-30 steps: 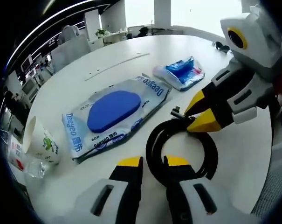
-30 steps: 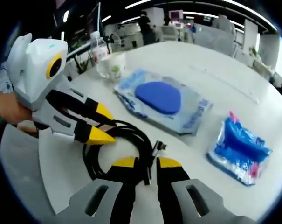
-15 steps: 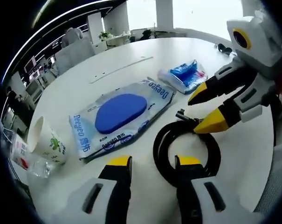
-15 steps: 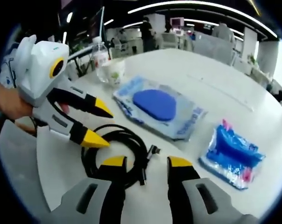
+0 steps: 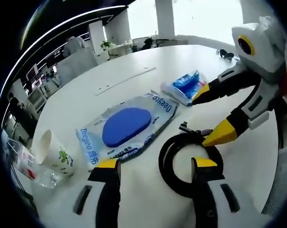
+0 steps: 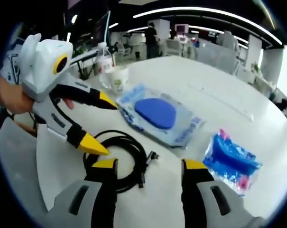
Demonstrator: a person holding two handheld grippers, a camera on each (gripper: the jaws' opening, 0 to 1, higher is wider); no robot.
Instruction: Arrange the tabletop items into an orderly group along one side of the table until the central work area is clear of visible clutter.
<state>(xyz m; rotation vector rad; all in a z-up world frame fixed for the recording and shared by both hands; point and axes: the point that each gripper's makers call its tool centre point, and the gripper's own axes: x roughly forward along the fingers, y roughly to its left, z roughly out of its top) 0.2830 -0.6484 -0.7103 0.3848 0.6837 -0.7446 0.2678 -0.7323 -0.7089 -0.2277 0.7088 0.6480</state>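
Note:
A black coiled cable (image 5: 166,156) lies flat on the white table (image 5: 134,61), just ahead of both grippers. My left gripper (image 5: 156,164) is open wide, its yellow tips on either side of the coil's near edge. My right gripper (image 6: 149,165) is open wide too, with the cable (image 6: 138,152) between and ahead of its tips. In the left gripper view the right gripper (image 5: 210,118) comes in from the right, jaws spread above the cable's plug end. In the right gripper view the left gripper (image 6: 101,123) stands spread over the coil.
A wet-wipes pack with a blue lid (image 5: 126,126) lies mid-table. A small blue packet (image 5: 186,85) sits beyond it. A paper cup (image 5: 53,152) and a plastic bottle (image 5: 24,161) stand by the table edge. Office desks and chairs lie farther back.
Both grippers were shut on the cable and have opened wide, letting it go. Both cameras have drawn back slightly. The cable rests on the table.

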